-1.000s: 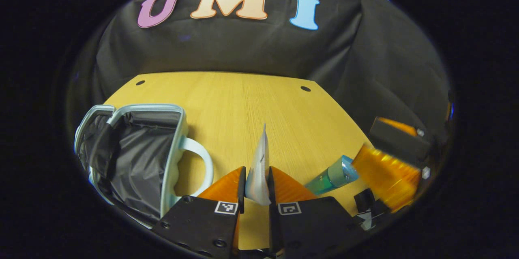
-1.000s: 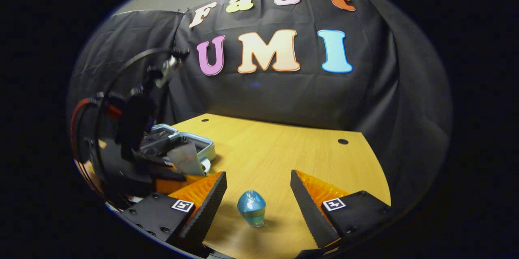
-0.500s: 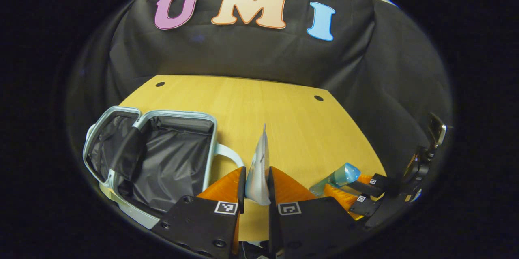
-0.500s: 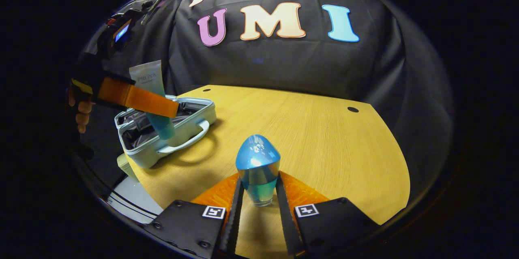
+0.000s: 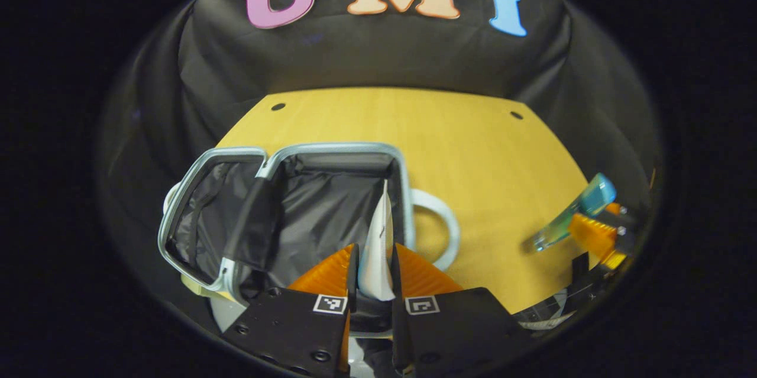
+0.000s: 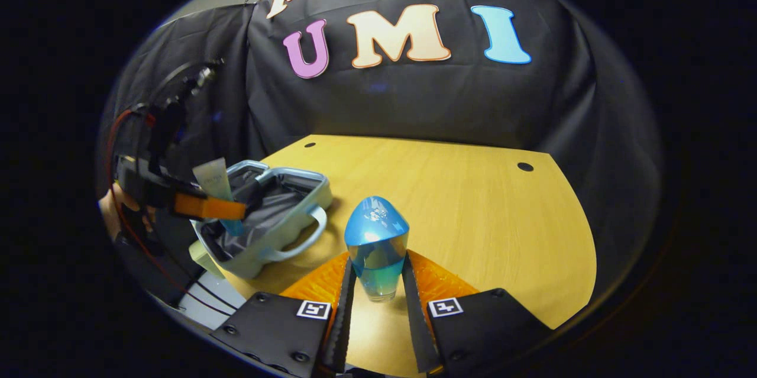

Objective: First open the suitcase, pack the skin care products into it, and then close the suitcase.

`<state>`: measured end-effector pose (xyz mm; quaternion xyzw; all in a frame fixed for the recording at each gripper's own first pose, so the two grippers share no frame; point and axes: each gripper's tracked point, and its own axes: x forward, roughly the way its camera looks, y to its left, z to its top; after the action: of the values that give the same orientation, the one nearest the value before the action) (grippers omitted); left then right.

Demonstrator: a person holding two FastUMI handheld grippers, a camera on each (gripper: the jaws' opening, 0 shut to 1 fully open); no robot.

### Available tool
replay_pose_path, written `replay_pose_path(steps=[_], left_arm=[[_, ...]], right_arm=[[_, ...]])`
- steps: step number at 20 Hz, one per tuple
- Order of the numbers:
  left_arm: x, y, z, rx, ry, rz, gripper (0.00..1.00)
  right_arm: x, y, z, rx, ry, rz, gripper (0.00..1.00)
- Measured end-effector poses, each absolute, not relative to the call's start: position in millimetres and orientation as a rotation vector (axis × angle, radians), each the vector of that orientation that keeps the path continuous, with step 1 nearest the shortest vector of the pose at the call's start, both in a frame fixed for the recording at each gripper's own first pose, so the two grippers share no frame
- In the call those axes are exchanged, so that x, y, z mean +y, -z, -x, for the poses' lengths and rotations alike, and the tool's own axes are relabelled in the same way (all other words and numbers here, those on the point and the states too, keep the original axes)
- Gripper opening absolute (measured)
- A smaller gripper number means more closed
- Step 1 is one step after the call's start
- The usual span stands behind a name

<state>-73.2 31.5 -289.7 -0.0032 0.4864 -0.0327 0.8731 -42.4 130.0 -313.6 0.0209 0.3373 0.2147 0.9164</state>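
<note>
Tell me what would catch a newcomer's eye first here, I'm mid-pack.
The open suitcase at the table's left edge, dark lining showing. The left gripper holds a pale tube above it. Off to the right, the right gripper is shut on a blue bottle, lifted off the wood.

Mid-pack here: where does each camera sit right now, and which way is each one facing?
Left gripper view: rides the left gripper, looks down into the open suitcase; its fingers clamp a tube.
Right gripper view: rides the right gripper, faces across the table to the wall; its fingers clamp a blue bottle; a hand shows at far left.
Shared: suitcase, table, tube, bottle, and each other's gripper.
</note>
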Motion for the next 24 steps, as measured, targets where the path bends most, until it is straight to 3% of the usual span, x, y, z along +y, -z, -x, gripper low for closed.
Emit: replay_pose_path(steps=[8,9,12,17,18,20,21,24], left_arm=[[96,351,82,1.253,0.065,-0.023,0.22],[99,359,82,1.274,0.069,-0.016,0.25],[104,370,78,1.287,0.092,0.006,0.23],[101,374,60,1.263,0.188,0.015,0.27],[97,368,56,1.242,0.216,0.034,0.34],[98,352,42,1.175,0.242,0.053,0.7],[101,343,35,1.152,0.249,0.063,0.77],[117,323,22,1.107,0.241,0.106,0.73]], right_arm=[[243,284,51,0.831,-0.583,-0.302,0.45],[255,284,52,0.859,-0.591,-0.337,0.45],[285,291,59,0.916,-0.616,-0.335,0.45],[326,318,64,0.999,-0.628,-0.307,0.46],[334,322,62,1.02,-0.622,-0.326,0.45],[347,335,64,1.072,-0.613,-0.348,0.45],[352,341,65,1.094,-0.61,-0.344,0.43],[367,364,76,1.153,-0.597,-0.296,0.46]])
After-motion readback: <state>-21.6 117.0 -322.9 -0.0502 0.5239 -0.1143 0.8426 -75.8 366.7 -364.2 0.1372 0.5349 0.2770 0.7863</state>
